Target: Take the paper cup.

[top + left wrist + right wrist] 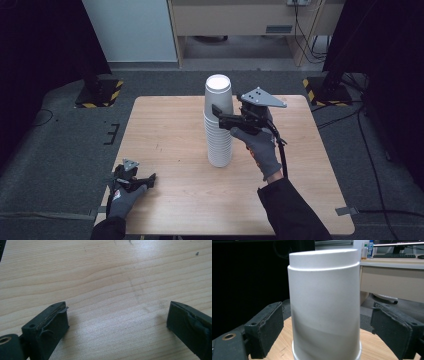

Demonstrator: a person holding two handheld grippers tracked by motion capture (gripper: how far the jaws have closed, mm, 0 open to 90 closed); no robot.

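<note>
So the table (165, 130) carries one tall stack of white cups (219, 125), upside down near its middle, toward the far edge. Your right gripper (220, 114) sits at the top cup (324, 302), jaws spread on either side and not yet touching it, so the grab is still ahead and no cup is off yet. Your left gripper (142, 181) rests spread wide at the near left corner, holding nothing.

Tall stack of upturned white foam cups (219, 120) stands upright mid-table.
</note>
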